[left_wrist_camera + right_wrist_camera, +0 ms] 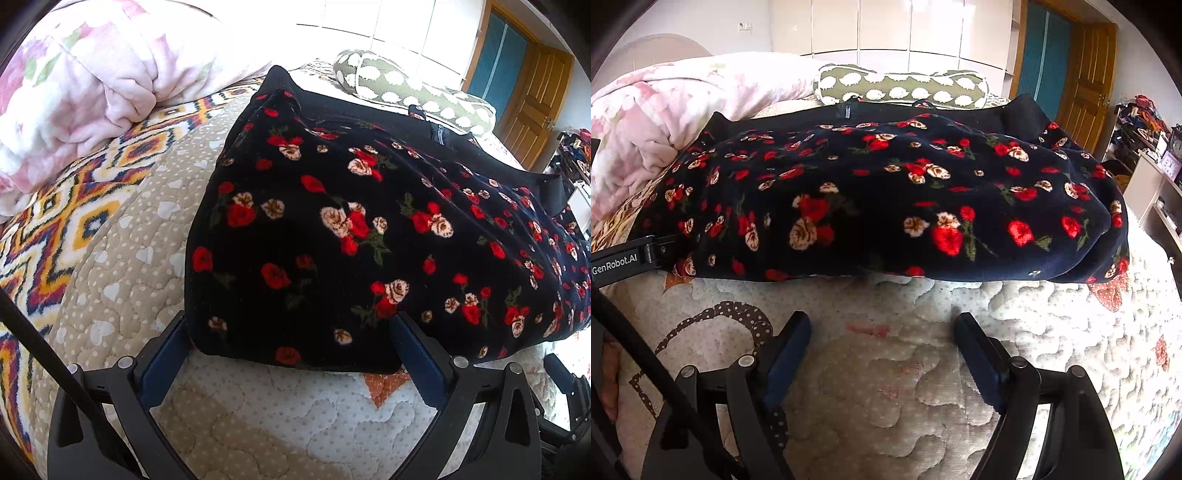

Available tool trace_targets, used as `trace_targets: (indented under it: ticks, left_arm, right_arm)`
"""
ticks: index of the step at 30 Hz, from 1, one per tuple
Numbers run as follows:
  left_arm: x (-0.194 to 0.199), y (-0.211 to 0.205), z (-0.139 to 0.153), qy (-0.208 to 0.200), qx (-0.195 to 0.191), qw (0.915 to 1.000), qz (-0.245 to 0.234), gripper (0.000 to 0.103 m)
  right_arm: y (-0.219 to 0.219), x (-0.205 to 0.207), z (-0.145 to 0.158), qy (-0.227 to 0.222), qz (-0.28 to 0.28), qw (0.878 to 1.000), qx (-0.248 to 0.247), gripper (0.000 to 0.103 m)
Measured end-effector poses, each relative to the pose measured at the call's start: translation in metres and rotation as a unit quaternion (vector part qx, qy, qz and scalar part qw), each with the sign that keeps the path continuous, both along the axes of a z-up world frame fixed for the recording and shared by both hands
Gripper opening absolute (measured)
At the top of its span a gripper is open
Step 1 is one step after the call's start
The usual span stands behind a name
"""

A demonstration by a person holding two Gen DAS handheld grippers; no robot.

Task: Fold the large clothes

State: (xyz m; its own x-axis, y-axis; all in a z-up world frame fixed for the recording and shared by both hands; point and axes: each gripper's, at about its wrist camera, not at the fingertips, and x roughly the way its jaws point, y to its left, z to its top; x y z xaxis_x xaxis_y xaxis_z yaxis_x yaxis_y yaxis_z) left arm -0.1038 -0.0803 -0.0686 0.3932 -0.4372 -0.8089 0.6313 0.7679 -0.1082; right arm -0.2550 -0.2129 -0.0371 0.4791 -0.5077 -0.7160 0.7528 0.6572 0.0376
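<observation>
Two grippers face one garment, and the left gripper (291, 332) is plainly the nearer. Its two blue-padded fingers (166, 354) stand wide apart and straddle the near left corner of the black plush garment printed with red and cream roses (332, 229); the fabric's edge lies between them, but the pads do not press on it, so it holds nothing. One finger sits at the garment's left edge, the other on the near hem further right.

The right gripper (882, 350) also stands wide open and empty. Its fingers (975, 354) hover over bare quilt, apart from the garment's near hem, which lies ahead of them.

The garment is spread on the pale quilted bedspread with heart stitching (905, 387). In the right wrist view its long axis runs left to right, across the line of both grippers, with the near hem forming a long, fairly straight edge. It already looks doubled over, thick and rounded at its right end, with a black lining or trim showing along the far edge. The left gripper's arm shows at the garment's left end in that view.

Beyond the garment lie an olive bolster pillow with white hedgehog shapes (901, 86), a crumpled pink floral blanket (81, 81) and a zigzag-patterned orange and navy fleece (74, 206).

The next fold probably turns on gripping that near edge.
</observation>
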Motion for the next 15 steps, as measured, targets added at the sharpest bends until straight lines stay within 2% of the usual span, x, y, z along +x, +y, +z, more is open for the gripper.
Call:
trace_targets:
  ticks: [15]
  left_arm:
    - [-0.0014,0.0015,0.0009,0.003,-0.003,1.0000,-0.003,0.103]
  right_arm:
    - [-0.0004,-0.0019,-0.0002,0.006,-0.003,1.000,-0.006,0.086]
